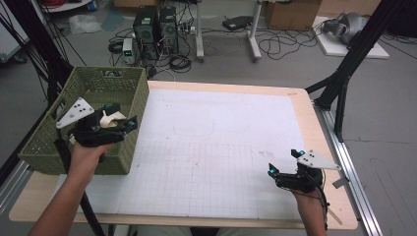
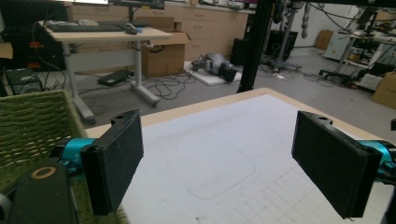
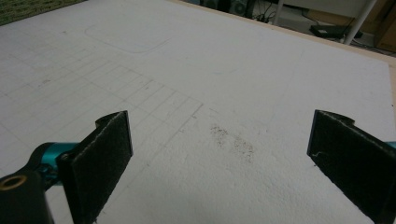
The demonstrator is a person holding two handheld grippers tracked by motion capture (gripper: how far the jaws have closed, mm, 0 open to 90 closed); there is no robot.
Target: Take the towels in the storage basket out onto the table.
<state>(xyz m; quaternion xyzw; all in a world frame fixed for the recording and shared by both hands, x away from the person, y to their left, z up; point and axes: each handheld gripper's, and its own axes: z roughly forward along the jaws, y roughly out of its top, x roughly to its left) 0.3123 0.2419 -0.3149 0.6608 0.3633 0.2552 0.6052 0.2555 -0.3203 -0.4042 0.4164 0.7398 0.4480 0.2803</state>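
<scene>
A green woven basket [image 1: 139, 105] stands on the table's left end, and its wall [image 2: 32, 126] fills the left of the left gripper view. My left gripper [image 1: 123, 115] hovers over the basket's right side, open; between its jaws [image 2: 217, 144] I see only the table beyond. A pale crumpled thing [image 1: 112, 118] lies in the basket just under that gripper. My right gripper [image 1: 282, 161] is low over the white gridded mat [image 1: 221, 142] near the front right corner, open [image 3: 219, 144] with nothing between its pads.
A dark smudge [image 3: 231, 142] marks the mat ahead of the right gripper. A rounded outline [image 1: 193, 130] is drawn mid-mat. Black frame poles [image 1: 344, 73] stand beyond the table's right edge. Computer towers [image 1: 155, 29] and cables sit on the floor behind.
</scene>
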